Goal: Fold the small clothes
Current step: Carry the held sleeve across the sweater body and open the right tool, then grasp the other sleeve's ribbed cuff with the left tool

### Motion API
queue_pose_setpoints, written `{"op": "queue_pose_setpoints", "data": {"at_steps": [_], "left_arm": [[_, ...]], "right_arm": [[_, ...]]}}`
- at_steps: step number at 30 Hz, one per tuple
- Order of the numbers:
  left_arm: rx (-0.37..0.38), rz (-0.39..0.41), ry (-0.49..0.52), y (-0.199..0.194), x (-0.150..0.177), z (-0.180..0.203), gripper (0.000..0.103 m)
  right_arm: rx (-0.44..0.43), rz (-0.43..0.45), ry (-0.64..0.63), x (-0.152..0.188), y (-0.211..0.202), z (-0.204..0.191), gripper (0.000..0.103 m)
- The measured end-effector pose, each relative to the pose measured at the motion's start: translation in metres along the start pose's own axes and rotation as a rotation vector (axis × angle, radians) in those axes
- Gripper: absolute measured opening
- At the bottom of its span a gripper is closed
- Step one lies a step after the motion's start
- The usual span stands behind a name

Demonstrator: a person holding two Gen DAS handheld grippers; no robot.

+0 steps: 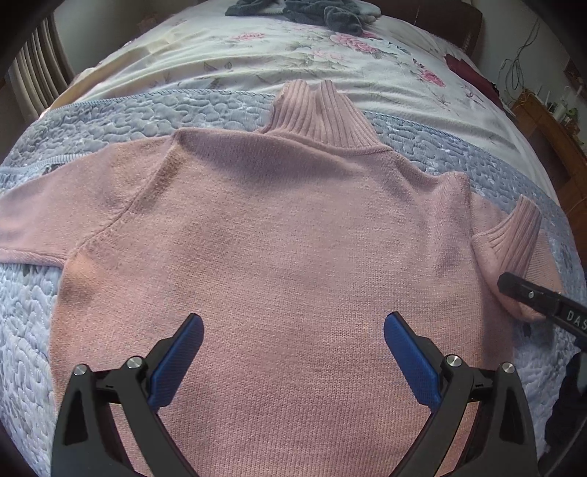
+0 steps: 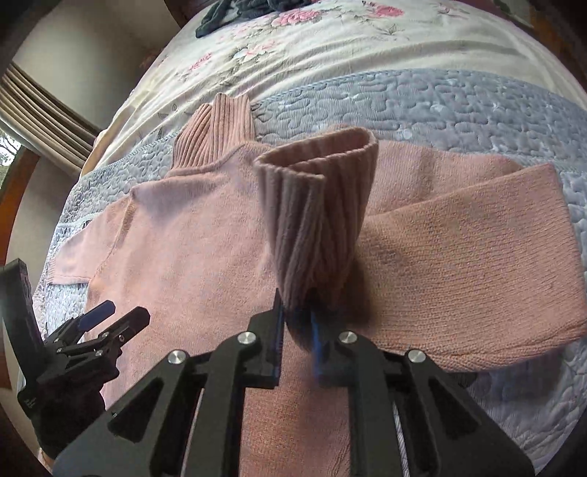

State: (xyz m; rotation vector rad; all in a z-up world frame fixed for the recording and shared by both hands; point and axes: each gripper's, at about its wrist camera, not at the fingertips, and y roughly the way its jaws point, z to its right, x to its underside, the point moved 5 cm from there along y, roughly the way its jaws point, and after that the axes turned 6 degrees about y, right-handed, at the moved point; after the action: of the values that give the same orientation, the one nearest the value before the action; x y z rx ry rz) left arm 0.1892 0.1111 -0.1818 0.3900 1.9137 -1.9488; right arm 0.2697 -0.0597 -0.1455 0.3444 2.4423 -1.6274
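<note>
A pink knit turtleneck sweater [image 1: 264,235] lies flat on the bed, ribbed collar [image 1: 319,113] pointing away. My left gripper [image 1: 293,352] hovers open over the sweater's lower body, nothing between its blue pads. My right gripper [image 2: 296,323] is shut on the ribbed cuff [image 2: 315,212] of the right sleeve, which stands up from the jaws. That sleeve [image 2: 466,264] is doubled over the sweater's right side. In the left wrist view the lifted cuff [image 1: 510,238] and the right gripper's body [image 1: 543,304] show at the right edge. The left gripper [image 2: 110,315] shows at the lower left of the right wrist view.
The sweater rests on a grey-blue quilted blanket [image 1: 121,117] over a floral bedspread [image 1: 293,51]. Dark grey clothes [image 1: 312,11] are piled at the far end of the bed. A wooden cabinet with cables [image 1: 550,110] stands at the right; a curtain [image 2: 47,110] hangs at the left.
</note>
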Motion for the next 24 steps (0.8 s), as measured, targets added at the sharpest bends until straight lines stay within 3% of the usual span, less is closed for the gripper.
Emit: {"op": "queue_pose_setpoints", "data": {"at_steps": [3,7,11,18,20,22,24], "left_arm": [[0.022,0.001,0.007,0.0,-0.004,0.012,0.099],[0.064,-0.008,0.033,0.004,-0.008,0.036,0.099],[0.115,-0.034,0.036,0.015,-0.011,0.059,0.099],[0.232,-0.154,-0.045,0.049,-0.01,0.089,0.097],[0.245,-0.147,-0.05,0.051,-0.012,0.097,0.091],[0.246,-0.156,-0.046,0.054,-0.012,0.104,0.062],[0.22,-0.159,-0.053,0.057,-0.013,0.106,0.047]], "right_arm": [[-0.025,-0.038,-0.044,0.015,-0.002,-0.002,0.024],[-0.068,-0.062,-0.067,0.032,-0.018,0.006,0.024],[-0.064,-0.021,-0.024,0.04,-0.047,0.036,0.029],[-0.024,0.031,0.05,0.047,-0.077,0.088,0.03],[-0.008,0.039,0.051,0.05,-0.079,0.095,0.032],[0.001,0.044,0.051,0.053,-0.08,0.101,0.033],[0.0,0.046,0.06,0.056,-0.08,0.107,0.033]]}}
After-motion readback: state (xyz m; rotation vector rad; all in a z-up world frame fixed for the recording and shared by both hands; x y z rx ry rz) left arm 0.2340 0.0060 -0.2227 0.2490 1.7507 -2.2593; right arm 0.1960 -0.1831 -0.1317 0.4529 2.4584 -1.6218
